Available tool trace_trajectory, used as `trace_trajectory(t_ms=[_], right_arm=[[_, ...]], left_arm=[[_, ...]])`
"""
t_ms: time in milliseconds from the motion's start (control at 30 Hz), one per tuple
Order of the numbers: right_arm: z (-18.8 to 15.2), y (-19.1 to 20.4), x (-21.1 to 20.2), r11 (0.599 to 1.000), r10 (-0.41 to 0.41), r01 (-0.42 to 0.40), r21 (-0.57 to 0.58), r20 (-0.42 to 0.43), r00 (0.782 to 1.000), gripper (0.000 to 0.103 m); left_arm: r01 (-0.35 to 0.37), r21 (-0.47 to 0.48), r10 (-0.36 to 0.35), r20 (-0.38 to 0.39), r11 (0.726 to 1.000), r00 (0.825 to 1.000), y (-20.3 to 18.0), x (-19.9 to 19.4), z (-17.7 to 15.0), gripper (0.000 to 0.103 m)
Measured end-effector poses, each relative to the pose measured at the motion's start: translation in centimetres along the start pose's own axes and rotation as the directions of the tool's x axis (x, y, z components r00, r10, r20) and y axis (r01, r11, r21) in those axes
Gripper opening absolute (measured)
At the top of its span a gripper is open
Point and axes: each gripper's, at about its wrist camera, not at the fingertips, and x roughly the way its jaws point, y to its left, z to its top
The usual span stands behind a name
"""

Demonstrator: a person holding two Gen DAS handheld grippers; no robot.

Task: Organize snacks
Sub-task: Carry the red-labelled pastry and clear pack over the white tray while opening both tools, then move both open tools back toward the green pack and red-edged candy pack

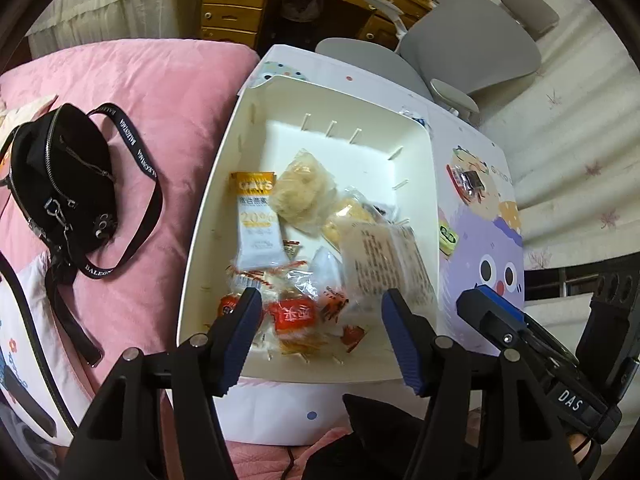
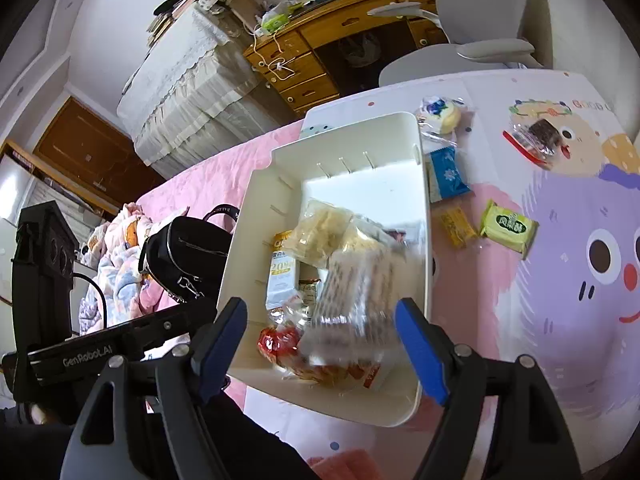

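Observation:
A white bin (image 1: 248,128) stands on a cartoon-print table (image 1: 480,240) and holds several snacks: an oats bar (image 1: 256,220), a pale pastry (image 1: 298,192), red-wrapped sweets (image 1: 292,314) and a clear packet with printed text (image 1: 384,256). My left gripper (image 1: 322,298) hangs open over the bin's near end with nothing between its pads. My right gripper (image 2: 320,312) is open above the same bin; the clear packet (image 2: 356,300) shows blurred between its fingers, and the pads are not touching it. On the table right of the bin (image 2: 424,184) lie a blueberry bun (image 2: 440,114), a blue packet (image 2: 448,174), a brown cake (image 2: 536,140), a yellow bar (image 2: 458,226) and a green packet (image 2: 508,228).
A black shoulder bag (image 1: 60,184) lies on pink bedding (image 1: 172,92) left of the bin. A grey office chair (image 1: 472,48) and a wooden desk (image 2: 320,40) stand beyond the table. The table is bare at its right side (image 2: 560,340).

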Motion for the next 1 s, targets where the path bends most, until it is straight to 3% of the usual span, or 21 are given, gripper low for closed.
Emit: trace_trajectory(t_ms=[500,1000], right_arm=[[-0.7,-4.4,-2.4,0.999,-0.022,0.023,0.038,-0.03,0.999,0.077],[0.9,-13.4,-8.4,0.999,-0.052,0.051,-0.011,-0.074,0.996,0.077]], left_arm=[[0.006,0.082,-0.006,0.009,0.997,1.0,-6.8,0.4,-1.5,0.059],[-0.02,0.044,0.017,0.06,0.999,0.998,-17.9,1.6,-4.2,0.06]])
